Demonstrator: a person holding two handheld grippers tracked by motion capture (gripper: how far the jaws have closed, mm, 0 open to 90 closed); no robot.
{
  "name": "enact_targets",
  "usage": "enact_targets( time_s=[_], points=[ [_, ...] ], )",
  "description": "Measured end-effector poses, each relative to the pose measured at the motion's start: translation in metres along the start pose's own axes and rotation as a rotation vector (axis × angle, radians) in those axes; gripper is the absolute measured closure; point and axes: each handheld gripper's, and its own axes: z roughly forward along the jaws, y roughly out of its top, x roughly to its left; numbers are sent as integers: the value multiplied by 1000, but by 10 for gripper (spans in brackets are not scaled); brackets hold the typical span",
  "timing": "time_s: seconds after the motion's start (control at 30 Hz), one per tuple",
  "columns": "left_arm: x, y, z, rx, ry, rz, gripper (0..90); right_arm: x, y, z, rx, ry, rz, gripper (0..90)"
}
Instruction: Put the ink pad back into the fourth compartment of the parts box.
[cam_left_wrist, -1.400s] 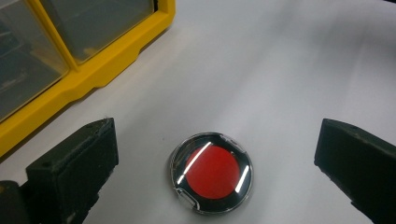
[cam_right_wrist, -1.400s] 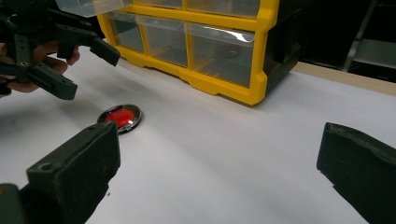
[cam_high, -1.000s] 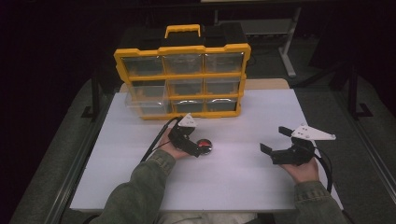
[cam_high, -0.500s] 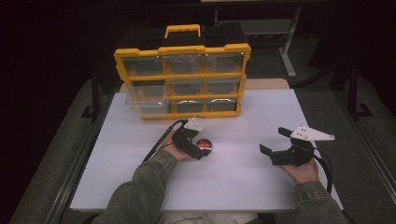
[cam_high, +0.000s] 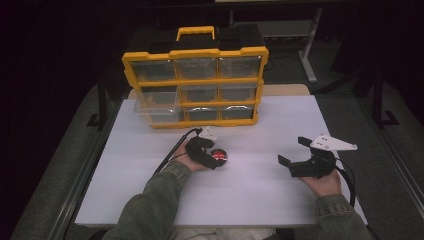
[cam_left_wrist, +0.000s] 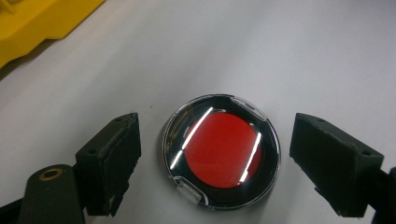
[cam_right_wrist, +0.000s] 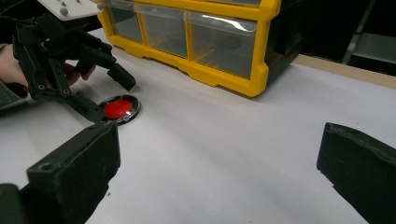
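The red disc (cam_left_wrist: 222, 150) in its clear round case lies flat on the white worktop (cam_high: 260, 200), and the left gripper (cam_high: 212, 152) has tipped down over it since a second ago, with its fingers (cam_left_wrist: 109, 163) wide apart at 9 and 3 o'clock of the disc, not touching. I think a grab comes next. At 12 o'clock stands the yellow drawer box (cam_high: 195, 85); the right gripper (cam_high: 294, 152) waits at 3 o'clock, well apart, fingers spread too.
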Motion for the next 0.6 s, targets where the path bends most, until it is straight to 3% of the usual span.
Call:
enact_targets(
  time_s=[0.2, 0.6],
  points=[
    [0, -1, 1, 1, -28, 16, 277, 1, -1, 2, 18, 11, -5, 0],
    [1, 0, 4, 19, -24, 23, 293, 1, -1, 3, 25, 3, -11, 0]
  ],
)
